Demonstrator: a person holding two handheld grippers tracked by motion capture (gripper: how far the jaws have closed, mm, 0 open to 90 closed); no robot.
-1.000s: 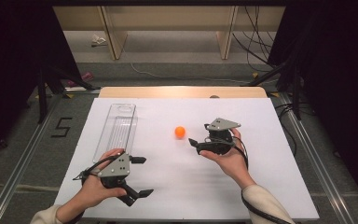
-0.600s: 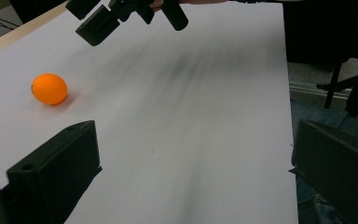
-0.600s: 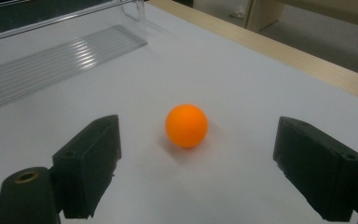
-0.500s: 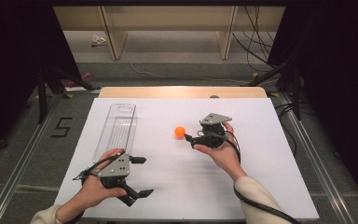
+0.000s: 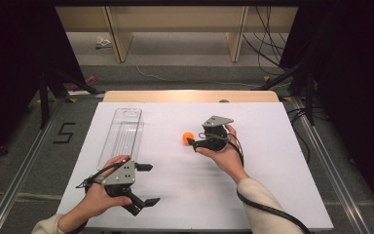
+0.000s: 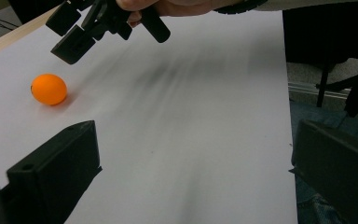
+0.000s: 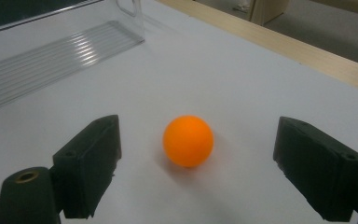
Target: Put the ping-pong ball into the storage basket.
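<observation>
A small orange ball [image 5: 188, 137] rests on the white table top [image 5: 272, 195], also seen as the ball [image 7: 188, 141] in the right gripper view and the ball [image 6: 49, 89] in the left gripper view. My right gripper [image 5: 193, 142] is open just right of it, the ball lying a little ahead of its wide-apart jaws; right gripper [image 7: 196, 172]. Its jaws appear in the left gripper view as the right gripper [image 6: 116, 30]. My left gripper [image 5: 148, 184] is open near the front left edge, nothing between its jaws; left gripper [image 6: 191, 172].
A long clear plastic tray [image 5: 121, 134] lies on the left part of the table, seen as the tray [image 7: 51, 56] in the right gripper view. A wooden strip [image 5: 190, 96] borders the far edge. Dark stands and cables [image 5: 268, 53] surround the table.
My right gripper has moved left toward the orange ball until the ball lies just ahead of its jaws. The left gripper and the ball have stayed put.
</observation>
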